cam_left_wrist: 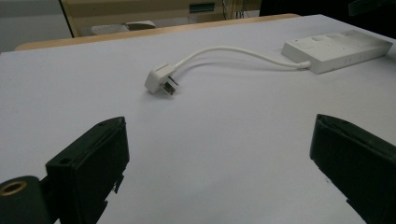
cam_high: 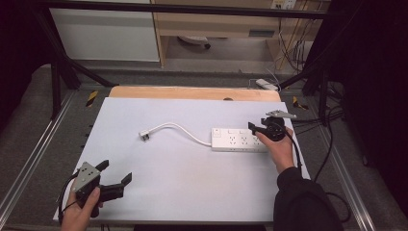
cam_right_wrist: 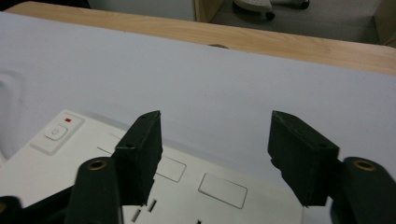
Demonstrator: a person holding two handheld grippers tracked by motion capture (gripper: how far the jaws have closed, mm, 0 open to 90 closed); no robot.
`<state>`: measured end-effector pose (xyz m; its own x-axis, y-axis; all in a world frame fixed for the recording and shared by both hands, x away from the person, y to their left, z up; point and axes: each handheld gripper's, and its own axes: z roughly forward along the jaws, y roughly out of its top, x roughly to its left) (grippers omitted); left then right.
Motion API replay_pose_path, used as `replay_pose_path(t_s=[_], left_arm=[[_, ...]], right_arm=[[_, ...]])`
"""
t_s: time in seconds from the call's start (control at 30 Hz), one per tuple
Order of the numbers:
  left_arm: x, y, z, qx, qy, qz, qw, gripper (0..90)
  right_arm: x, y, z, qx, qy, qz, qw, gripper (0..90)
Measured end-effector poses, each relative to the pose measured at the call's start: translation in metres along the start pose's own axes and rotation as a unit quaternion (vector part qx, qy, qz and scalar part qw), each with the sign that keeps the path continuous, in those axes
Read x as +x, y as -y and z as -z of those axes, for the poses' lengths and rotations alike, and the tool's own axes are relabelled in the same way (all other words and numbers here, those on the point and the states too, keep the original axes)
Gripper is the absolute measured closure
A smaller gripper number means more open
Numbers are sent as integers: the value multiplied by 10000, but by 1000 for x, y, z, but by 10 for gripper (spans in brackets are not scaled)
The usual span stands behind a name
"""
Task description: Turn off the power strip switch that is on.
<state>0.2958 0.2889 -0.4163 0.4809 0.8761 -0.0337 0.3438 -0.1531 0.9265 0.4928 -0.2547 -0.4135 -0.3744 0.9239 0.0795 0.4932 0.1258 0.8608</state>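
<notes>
Table: white sheet over the table (cam_high: 192, 178); a bare wooden strip shows along the far edge, at 12 o'clock.

Power strip: the white power strip (cam_high: 239, 139) lies flat on the sheet at about 2 o'clock from the table's centre, long axis across the table. In the right gripper view its top face (cam_right_wrist: 70, 163) shows a rocker switch (cam_right_wrist: 55, 133) with a small red mark beside it, then socket openings and covers.

Cable: a white cable (cam_high: 185, 131) leaves the strip's left end and arcs toward 10 o'clock, lying on the sheet.

Plug: the white plug (cam_high: 145, 135) rests on the sheet at the cable's end, well apart from the strip; in the left gripper view its prongs (cam_left_wrist: 170, 86) are exposed and not inserted in anything.

Left gripper: the left gripper (cam_high: 117, 177) is held by a hand (cam_high: 79, 211) at 7 o'clock, near the front edge. Jaws spread wide, nothing between them; they point toward the plug, well short of it.

Right gripper: the right gripper (cam_high: 256, 129) is held by a hand (cam_high: 280, 149) in a dark sleeve at 3 o'clock, at the strip's right end. Jaws apart, empty, poised over the strip's top face; contact with it cannot be determined.

Surroundings: black frame bars, cables and shelving beyond the table.
</notes>
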Motion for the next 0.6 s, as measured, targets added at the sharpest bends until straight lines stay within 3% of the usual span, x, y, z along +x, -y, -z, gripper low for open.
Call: replay_pose_path(t_s=[0.13,0.37,0.6], left_arm=[[0,0,0,5,1,0,10000,45],[0,0,0,7,-4,-3,10000,45],[0,0,0,20,2,-11,10000,45]], right_arm=[[3,-5,-1,84,-83,-97,9999,163],[11,-15,3,101,56,-18,9999,42],[18,-22,16,-51,-121,96,9999,29]])
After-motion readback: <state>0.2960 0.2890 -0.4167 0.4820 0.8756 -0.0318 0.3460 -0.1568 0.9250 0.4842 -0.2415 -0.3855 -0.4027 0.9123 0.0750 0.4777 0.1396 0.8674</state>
